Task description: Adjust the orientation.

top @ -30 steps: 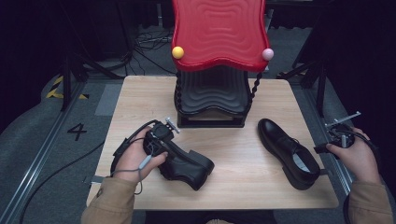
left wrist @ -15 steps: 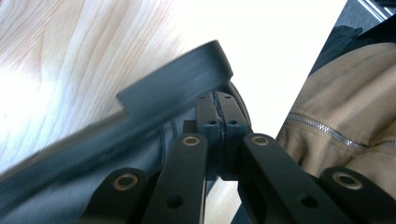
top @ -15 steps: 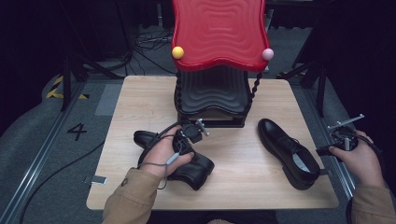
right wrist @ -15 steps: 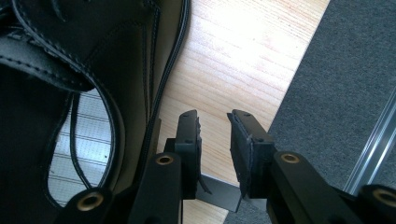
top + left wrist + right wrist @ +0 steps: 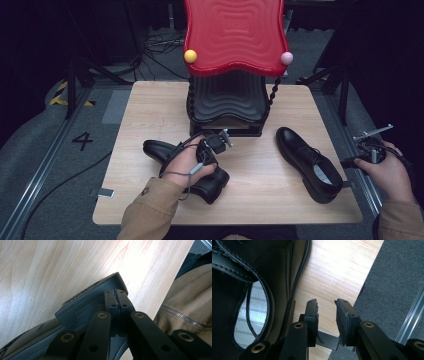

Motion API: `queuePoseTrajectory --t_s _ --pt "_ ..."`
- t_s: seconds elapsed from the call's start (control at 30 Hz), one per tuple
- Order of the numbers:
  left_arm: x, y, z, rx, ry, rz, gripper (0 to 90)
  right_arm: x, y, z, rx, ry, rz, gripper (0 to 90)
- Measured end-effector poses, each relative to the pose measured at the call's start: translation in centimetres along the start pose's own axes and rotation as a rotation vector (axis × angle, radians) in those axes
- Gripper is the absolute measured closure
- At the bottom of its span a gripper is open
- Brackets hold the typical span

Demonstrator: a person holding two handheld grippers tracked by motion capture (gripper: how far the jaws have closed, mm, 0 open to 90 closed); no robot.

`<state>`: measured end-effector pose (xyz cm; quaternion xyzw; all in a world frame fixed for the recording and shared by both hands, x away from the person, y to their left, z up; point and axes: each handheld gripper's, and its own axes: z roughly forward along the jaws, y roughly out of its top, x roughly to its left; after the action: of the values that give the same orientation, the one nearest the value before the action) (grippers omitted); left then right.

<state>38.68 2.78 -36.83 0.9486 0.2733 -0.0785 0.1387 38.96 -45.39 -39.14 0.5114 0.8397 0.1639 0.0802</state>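
Note:
Two black leather shoes lie on the wooden table [image 5: 150,105]. The left shoe [image 5: 159,150] lies slantwise at the front left, and a hand holding my left gripper [image 5: 202,167] covers its middle. From the left gripper view, that gripper [image 5: 116,296] has its jaws pressed together over the shoe's grey sole heel [image 5: 85,307]; I cannot tell whether anything thin is pinched. The right shoe [image 5: 307,162] stands upright near the right edge. My right gripper [image 5: 346,162] hovers open beside that shoe's heel. In its own view the right gripper [image 5: 327,306] is beside the shoe's opening [image 5: 244,312].
A red-topped rack [image 5: 232,35] with black wavy shelves [image 5: 227,97] stands at the table's back middle. A small metal tab [image 5: 325,340] sits at the table edge under the right jaws. Grey floor and a metal rail [image 5: 412,317] lie beyond the right edge.
The left hand with its gripper has slid to the right along the left shoe, uncovering the toe. The right gripper and right shoe have stayed put.

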Motion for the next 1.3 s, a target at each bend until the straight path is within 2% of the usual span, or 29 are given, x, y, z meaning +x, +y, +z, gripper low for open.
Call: queuePoseTrajectory --t_s 0.03,0.17,0.3,0.5,0.6,0.9,1.07,1.3 --pt "0.1 0.1 0.2 0.017 0.006 -0.001 90.0 0.1 0.0 0.0 0.000 0.000 -0.002 72.1" --pt "0.2 0.1 0.3 0.015 0.002 -0.011 90.0 0.1 0.1 0.0 0.000 -0.001 -0.004 72.1" --pt "-0.2 0.4 0.4 0.020 0.043 -0.016 90.0 0.2 0.1 0.1 0.001 -0.003 -0.011 71.9" --pt "-0.1 0.9 0.4 0.014 0.052 -0.016 90.0 0.2 0.0 0.0 -0.010 -0.007 -0.012 71.9" --pt "0.1 1.2 0.3 0.022 0.050 -0.018 90.0 0.2 0.0 -0.2 -0.016 -0.011 -0.012 71.9" --pt "1.1 2.5 0.3 -0.012 0.056 -0.038 90.0 0.0 -0.9 -0.7 -0.027 -0.021 0.004 71.9" --pt "1.6 3.2 0.3 -0.006 0.049 -0.051 90.0 -0.3 -1.6 -1.1 -0.043 -0.028 0.010 71.9" --pt "2.4 4.4 0.7 -0.007 0.070 -0.064 90.0 -0.5 -2.7 -1.7 -0.060 -0.043 0.025 71.8"
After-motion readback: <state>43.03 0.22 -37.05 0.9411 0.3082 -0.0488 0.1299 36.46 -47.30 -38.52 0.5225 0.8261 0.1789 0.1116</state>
